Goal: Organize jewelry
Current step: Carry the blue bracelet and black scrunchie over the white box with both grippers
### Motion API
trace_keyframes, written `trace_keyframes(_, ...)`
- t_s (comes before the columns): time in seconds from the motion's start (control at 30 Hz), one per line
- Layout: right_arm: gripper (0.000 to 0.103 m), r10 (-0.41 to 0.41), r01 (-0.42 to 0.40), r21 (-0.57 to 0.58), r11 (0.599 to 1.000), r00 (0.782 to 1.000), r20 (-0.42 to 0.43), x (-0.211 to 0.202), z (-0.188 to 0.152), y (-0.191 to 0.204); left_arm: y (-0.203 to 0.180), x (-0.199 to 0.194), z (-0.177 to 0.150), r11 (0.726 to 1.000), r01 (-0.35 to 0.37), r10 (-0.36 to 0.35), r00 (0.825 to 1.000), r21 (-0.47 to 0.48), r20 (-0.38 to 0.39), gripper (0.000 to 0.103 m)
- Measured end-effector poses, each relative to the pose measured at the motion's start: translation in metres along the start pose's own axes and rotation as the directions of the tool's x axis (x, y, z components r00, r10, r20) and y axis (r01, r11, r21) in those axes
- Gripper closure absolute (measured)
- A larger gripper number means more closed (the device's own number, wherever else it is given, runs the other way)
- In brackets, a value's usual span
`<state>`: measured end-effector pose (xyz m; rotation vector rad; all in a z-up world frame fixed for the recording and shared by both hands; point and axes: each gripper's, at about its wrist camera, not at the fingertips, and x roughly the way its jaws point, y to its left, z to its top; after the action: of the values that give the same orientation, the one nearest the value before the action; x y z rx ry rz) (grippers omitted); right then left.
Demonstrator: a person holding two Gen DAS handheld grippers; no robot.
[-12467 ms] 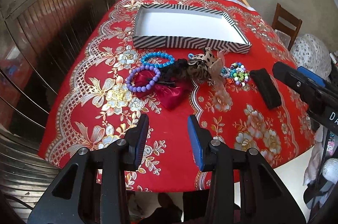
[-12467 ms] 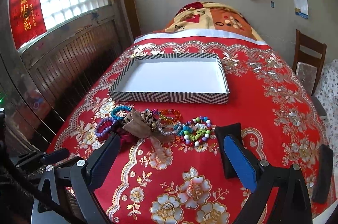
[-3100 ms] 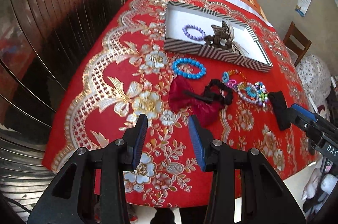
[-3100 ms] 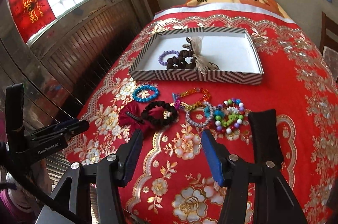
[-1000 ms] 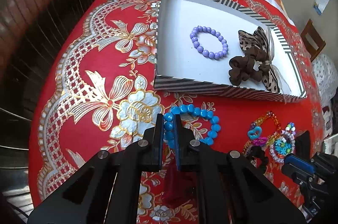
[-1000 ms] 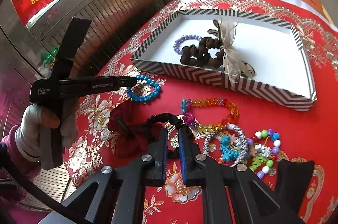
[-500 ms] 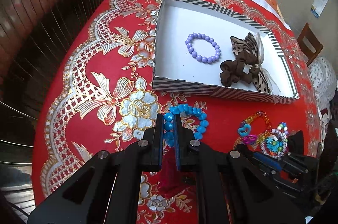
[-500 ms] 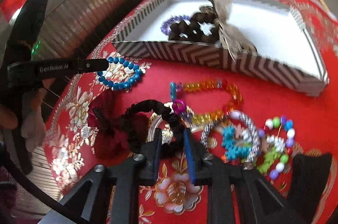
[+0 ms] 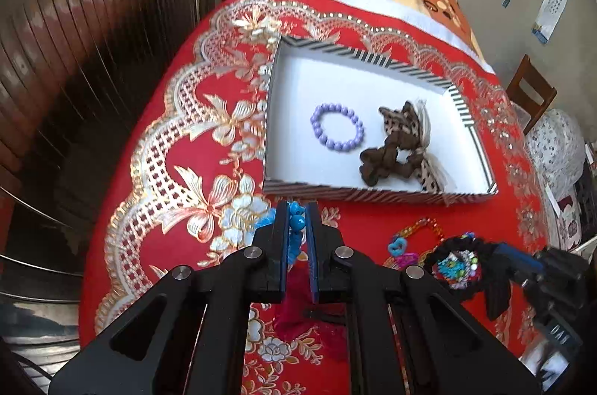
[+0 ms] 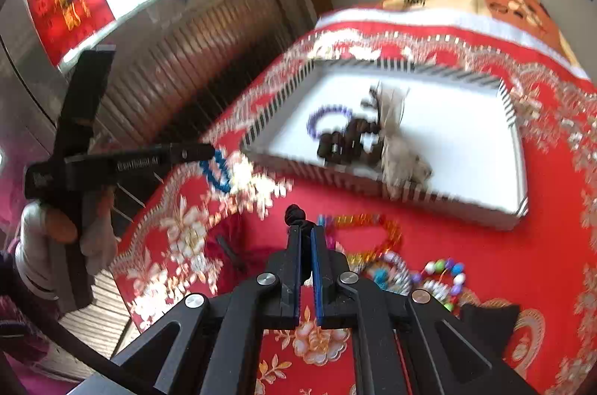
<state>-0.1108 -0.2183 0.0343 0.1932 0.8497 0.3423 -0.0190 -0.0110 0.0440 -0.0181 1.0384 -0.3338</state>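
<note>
- On the red floral tablecloth (image 9: 156, 149), just beyond both grippers, sits the striped tray (image 9: 358, 195); its near wall stands between the held pieces and the white floor inside.
- Left gripper (image 9: 297, 219) is clamped on the blue bead bracelet (image 9: 296, 221) — beads show between the pads, and in the right wrist view the loop (image 10: 218, 171) hangs from the tips, just beside the tray's left corner.
- Right gripper (image 10: 305, 232) is pinched tight on the black scrunchie (image 10: 296, 216); in the left wrist view the scrunchie (image 9: 453, 262) hangs as a loop in front of the bead pile.
- Inside the tray lie a purple bead bracelet (image 9: 337, 132) toward the left and a brown scrunchie with a leopard bow (image 9: 401, 149) just right of it, near but not touching; the far and right parts of the floor are bare white.
- Between the grippers and the tray's near wall lie an orange bead bracelet (image 10: 377, 231) and a heap of mixed coloured beads (image 10: 429, 277), close under the right gripper.
- A dark red bow (image 9: 298, 313) lies under the left gripper, partly hidden by its fingers.
- A black pouch (image 10: 488, 320) lies at the right, near the cloth's front edge.
- A gloved hand (image 10: 56, 238) holds the left tool's handle beyond the table's left edge — wooden panelling runs close along that side.
- A chair (image 9: 531, 93) stands off the far right corner.
</note>
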Motion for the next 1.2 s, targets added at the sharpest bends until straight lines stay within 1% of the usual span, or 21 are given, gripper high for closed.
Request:
trace_keyframes(0.23,0.099,-0.044,0.044,0.002,0.999,0.997,0.06,-0.021,0.03,-0.016,-0.008,-0.013,0.02,1.0,0.015,-0.015,0.999,0.022,0.043,0.096)
trace_keyframes(0.43,0.099,-0.081,0.082,-0.001,0.997,0.993,0.084,-0.026,0.055,-0.032,-0.017,-0.009,0.04,0.999,0.011,-0.013,0.998,0.042,0.055,0.096)
trace_keyframes(0.63,0.099,-0.107,0.108,-0.003,0.994,0.991,0.081,-0.019,0.076,-0.048,-0.027,0.005,0.061,0.998,0.006,-0.01,0.999,0.06,0.053,0.096)
trace_keyframes(0.83,0.099,-0.118,0.118,0.005,0.993,0.991,0.069,-0.008,0.093,-0.065,-0.036,0.026,0.082,0.998,0.001,-0.003,0.999,0.067,0.033,0.096)
trace_keyframes(1.2,0.099,-0.107,0.105,0.046,0.993,0.993,0.043,0.023,0.123,-0.103,-0.047,0.066,0.121,0.998,-0.024,0.025,1.0,0.064,-0.004,0.096)
